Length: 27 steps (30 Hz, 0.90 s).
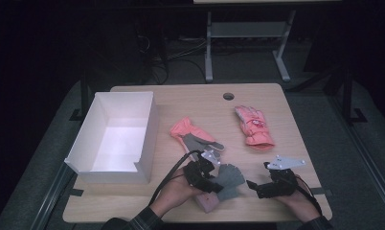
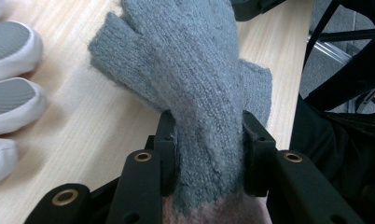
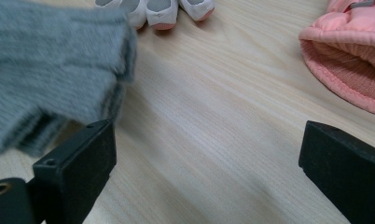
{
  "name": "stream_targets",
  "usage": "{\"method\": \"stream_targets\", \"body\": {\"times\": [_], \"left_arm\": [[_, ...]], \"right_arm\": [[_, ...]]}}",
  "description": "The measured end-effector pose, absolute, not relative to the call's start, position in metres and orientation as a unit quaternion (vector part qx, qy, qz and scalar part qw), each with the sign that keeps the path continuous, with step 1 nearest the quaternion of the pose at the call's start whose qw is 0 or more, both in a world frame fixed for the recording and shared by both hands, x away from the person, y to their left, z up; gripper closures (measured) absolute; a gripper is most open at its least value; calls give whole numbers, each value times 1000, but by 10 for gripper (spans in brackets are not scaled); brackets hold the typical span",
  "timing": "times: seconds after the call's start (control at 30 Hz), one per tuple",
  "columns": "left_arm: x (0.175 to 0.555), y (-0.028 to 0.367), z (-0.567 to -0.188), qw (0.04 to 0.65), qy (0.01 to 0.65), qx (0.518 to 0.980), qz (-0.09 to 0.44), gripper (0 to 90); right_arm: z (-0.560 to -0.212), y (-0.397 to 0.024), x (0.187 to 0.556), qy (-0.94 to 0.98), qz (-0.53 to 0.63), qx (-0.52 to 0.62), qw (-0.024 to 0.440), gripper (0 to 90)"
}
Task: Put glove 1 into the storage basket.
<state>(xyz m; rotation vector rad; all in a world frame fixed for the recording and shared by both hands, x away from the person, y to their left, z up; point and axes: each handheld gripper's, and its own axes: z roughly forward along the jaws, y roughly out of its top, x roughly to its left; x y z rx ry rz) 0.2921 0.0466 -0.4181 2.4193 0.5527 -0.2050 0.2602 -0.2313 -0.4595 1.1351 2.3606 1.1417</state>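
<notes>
Grey knitted glove [image 2: 190,79]: you have it pinched across its palm in your left hand-held gripper [image 1: 206,178], near the worktop's [image 1: 190,103] front edge, its fingers drooping free. It looks soft, light and floppy, so a hold closer to the pink cuff should stop it sagging. Your right hand-held gripper [image 3: 206,161] stands wide apart, empty, just beside it.

The left gripper [image 2: 209,140] is clamping a grey knitted wool glove [image 2: 185,79] between its two black jaws, just above the glove's pink cuff [image 2: 213,212] at six o'clock. The glove's fingers are stretching toward twelve o'clock over the pale wooden table [image 2: 83,126]. White-edged grey glove fingertips [image 2: 10,70] are lying at nine o'clock.
</notes>
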Motion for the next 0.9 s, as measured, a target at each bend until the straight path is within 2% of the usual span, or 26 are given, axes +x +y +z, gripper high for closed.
{"method": "stream_targets", "body": {"times": [0.53,0.9], "left_arm": [[304,74,-376,340,236,908,-63,650],[315,102,-343,360,257,896,-34,649]], "right_arm": [[-460,-231,261,818,394,394,141,36],[-461,-230,261,820,393,392,142,36]]}}
